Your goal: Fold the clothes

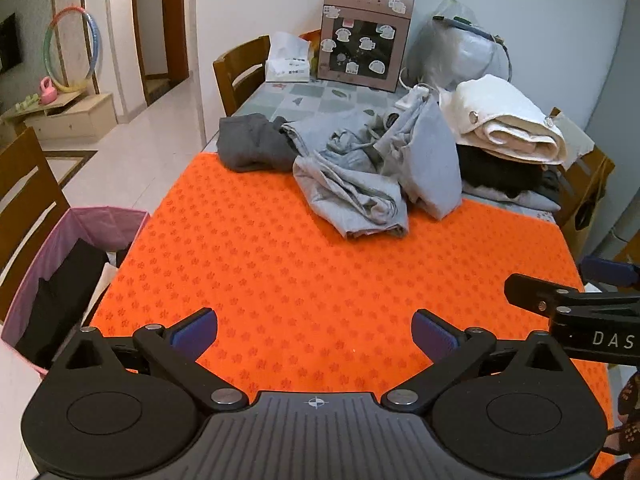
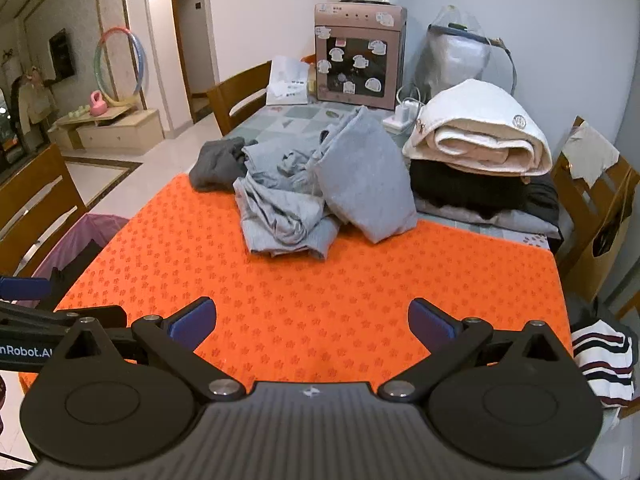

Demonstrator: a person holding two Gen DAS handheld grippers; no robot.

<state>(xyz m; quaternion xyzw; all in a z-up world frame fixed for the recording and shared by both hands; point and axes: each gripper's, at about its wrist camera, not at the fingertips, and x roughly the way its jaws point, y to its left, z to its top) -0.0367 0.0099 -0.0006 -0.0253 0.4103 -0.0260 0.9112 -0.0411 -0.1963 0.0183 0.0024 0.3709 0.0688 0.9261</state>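
A crumpled light grey garment (image 1: 372,176) (image 2: 320,196) lies heaped at the far side of the orange mat (image 1: 300,280) (image 2: 312,292). A dark grey garment (image 1: 252,144) (image 2: 218,162) is bunched to its left. My left gripper (image 1: 314,332) hovers open over the mat's near edge, nothing between its blue pads. My right gripper (image 2: 312,322) is also open and empty, low over the near part of the mat. Both are well short of the clothes. In the left wrist view, part of the right gripper (image 1: 576,312) shows at the right edge.
A stack of folded clothes topped by a cream roll (image 1: 508,128) (image 2: 480,140) sits at the far right. A pink bin (image 1: 68,276) holding dark cloth stands left of the table. Wooden chairs (image 1: 240,72) (image 2: 596,208) surround it. A water dispenser (image 1: 364,44) and bags stand at the back. A striped garment (image 2: 604,360) lies at the right.
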